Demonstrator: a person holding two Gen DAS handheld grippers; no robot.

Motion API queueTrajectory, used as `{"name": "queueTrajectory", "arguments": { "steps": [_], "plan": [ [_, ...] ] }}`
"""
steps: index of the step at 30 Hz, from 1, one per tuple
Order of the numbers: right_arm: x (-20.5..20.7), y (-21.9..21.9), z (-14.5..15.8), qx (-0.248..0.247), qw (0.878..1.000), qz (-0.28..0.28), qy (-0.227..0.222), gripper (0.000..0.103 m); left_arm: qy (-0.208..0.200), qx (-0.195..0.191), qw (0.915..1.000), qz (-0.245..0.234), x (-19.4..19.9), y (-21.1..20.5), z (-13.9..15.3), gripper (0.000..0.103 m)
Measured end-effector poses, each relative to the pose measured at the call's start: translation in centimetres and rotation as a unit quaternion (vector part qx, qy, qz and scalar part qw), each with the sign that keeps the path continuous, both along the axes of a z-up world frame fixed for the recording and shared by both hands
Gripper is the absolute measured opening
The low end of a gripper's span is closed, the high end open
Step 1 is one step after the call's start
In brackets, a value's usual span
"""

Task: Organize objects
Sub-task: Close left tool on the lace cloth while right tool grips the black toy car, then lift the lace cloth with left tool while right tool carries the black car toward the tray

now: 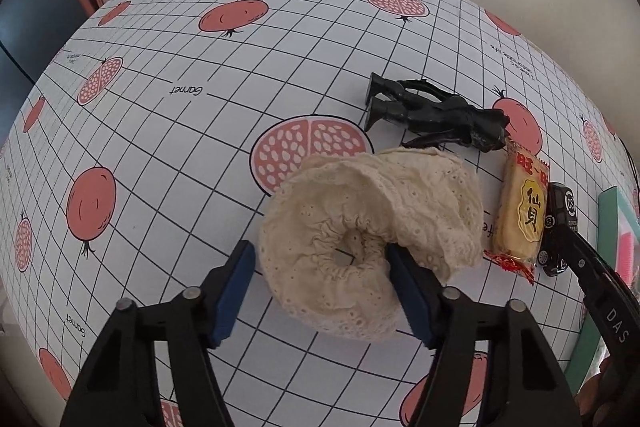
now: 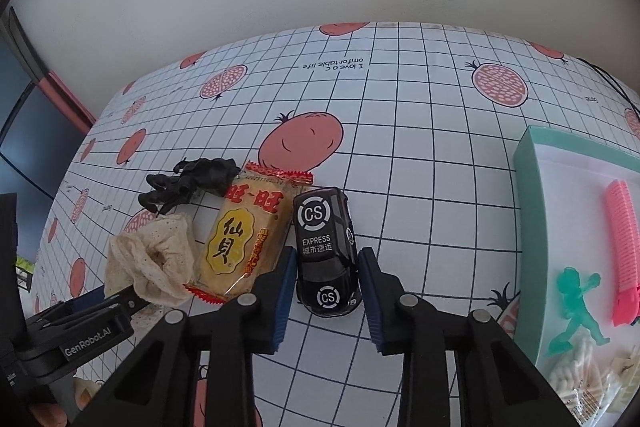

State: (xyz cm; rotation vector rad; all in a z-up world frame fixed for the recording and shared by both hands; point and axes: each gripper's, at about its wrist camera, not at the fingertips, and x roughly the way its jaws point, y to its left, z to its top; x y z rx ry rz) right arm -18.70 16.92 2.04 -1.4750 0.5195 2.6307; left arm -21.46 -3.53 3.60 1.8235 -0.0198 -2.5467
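Seen across a table [image 1: 168, 131] under a white grid cloth printed with pink pomegranates. Left tool [image 1: 320, 291] spread wide around a cream lace scrunchie [image 1: 360, 227]: right blue pad [image 1: 408, 295] at the edge of the ruffled ring beside its centre hole, left pad [image 1: 236, 291] just clear of the fabric on the outer side, so nothing clamped. Taking the rice cracker packet [image 2: 244, 239] as landmark: scrunchie [image 2: 152, 259] just left of it, touching or nearly so; black action figure [image 2: 188, 183] lying on its side behind and left of it, head end against the packet's far red-crimped corner; black toy car [image 2: 326, 251] marked "CS EXPRESS" just right of it, parallel and close. Right tool [image 2: 326, 291] open, straddling the near end of the toy car, left pad [image 2: 282, 299] near the car's flank and close to the packet's near corner, right pad [image 2: 372, 299] a small gap from the other flank; no grip visible. Well to the right of the packet, a mint-green tray [image 2: 528, 187] with a white floor, holding a pink comb [image 2: 624, 251], a green plastic figure [image 2: 576, 307] and some pale small pieces in a clear bag near the bottom edge. From the left wrist view, the same packet [image 1: 520, 215] standing between the scrunchie and the car [image 1: 560, 227].
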Motion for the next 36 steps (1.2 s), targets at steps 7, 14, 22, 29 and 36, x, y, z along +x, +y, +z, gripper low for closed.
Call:
{"name": "queueTrajectory", "arguments": {
  "steps": [7,14,22,29,36],
  "plan": [
    [0.2,0.1,0.0,-0.007,1.000,0.003,-0.004,0.033,0.002,-0.001,0.9999,-0.012,0.3,0.5,0.2,0.051],
    [0.6,0.2,-0.1,-0.010,1.000,0.009,-0.010,0.033,0.002,-0.005,0.9997,-0.024,0.1,0.8,0.5,0.037],
    [1.0,0.4,0.0,-0.014,0.999,0.022,-0.029,0.033,-0.002,0.005,0.9997,-0.024,0.3,0.8,0.7,0.026],
    [1.3,0.5,0.1,-0.018,0.998,0.034,-0.054,0.033,-0.006,0.022,0.9995,-0.023,0.5,0.6,1.1,0.023],
    [1.5,0.3,0.3,-0.011,0.996,0.044,-0.070,0.033,0.015,0.050,0.9985,-0.018,0.8,0.2,3.4,0.023]
  ]
}}
